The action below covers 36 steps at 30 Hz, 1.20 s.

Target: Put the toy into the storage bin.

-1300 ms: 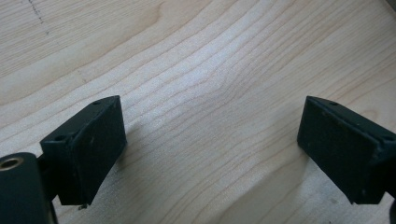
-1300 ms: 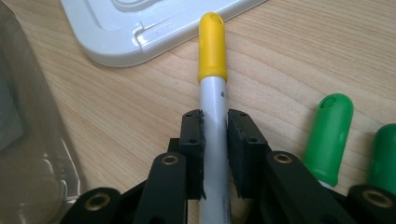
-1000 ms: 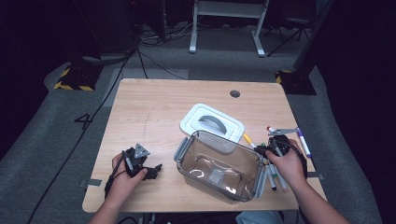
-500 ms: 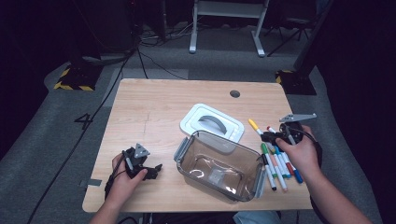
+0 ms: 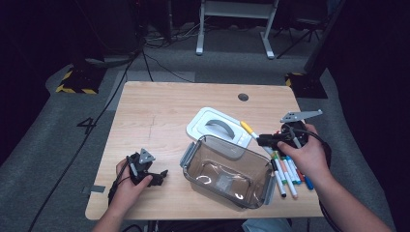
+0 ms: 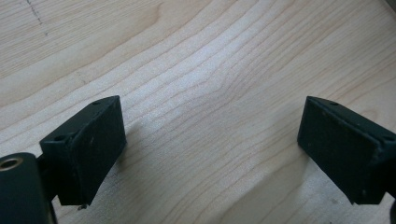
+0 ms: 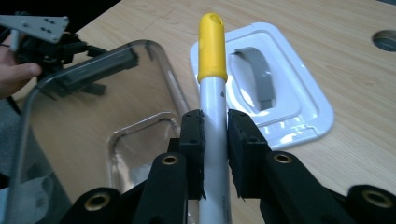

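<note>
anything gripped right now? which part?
Right gripper clamps the yellow-capped marker on its white barrel, below the cap. Left gripper is open, holding nothing.

The right tool (image 5: 263, 141) holds a yellow-capped marker (image 5: 249, 129) above the clear container (image 5: 227, 171). The left tool (image 5: 157, 176) rests on the bench (image 5: 159, 116).

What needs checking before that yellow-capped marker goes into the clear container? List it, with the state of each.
1. Right gripper shut on the yellow-capped marker: ok.
2. Clear container open, its white lid lying beside it on the table: ok.
3. Container floor free for the marker: ok.
4. Left gripper open, holding nothing, resting away from the container: ok.
5. Marker already above the container opening: cannot tell.
6. Other markers lying outside the container: ok.
</note>
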Each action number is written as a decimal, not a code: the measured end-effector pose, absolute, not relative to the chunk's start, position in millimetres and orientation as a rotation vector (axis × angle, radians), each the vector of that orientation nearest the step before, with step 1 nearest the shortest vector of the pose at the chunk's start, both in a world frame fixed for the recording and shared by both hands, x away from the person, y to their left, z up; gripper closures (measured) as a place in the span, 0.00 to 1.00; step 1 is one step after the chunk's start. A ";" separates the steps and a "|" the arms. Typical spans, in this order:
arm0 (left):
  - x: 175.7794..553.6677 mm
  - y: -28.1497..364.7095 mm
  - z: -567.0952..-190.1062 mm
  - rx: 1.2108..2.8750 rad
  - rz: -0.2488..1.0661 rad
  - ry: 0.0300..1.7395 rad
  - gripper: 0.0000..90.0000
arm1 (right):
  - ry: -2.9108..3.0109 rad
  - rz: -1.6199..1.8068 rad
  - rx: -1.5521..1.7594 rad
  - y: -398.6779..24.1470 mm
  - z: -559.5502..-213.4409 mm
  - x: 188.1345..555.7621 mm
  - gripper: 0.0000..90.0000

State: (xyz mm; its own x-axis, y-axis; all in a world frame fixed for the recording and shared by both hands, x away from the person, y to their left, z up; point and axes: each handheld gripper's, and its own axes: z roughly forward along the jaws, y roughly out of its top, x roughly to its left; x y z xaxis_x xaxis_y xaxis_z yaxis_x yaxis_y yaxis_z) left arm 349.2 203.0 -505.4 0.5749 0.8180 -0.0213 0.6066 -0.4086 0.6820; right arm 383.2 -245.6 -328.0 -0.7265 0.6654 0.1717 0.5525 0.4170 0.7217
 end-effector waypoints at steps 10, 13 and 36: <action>351.4 204.1 -505.0 2.172 0.403 1.111 0.08 | 2.651 1.220 0.984 -211.9 -323.1 367.9 0.86; 352.0 204.2 -505.1 2.174 0.410 1.106 0.08 | 2.700 1.215 0.954 -202.0 -325.4 364.8 0.86; 352.6 204.6 -504.7 2.183 0.417 1.101 0.08 | 2.978 1.010 0.832 -139.8 -364.6 358.7 0.86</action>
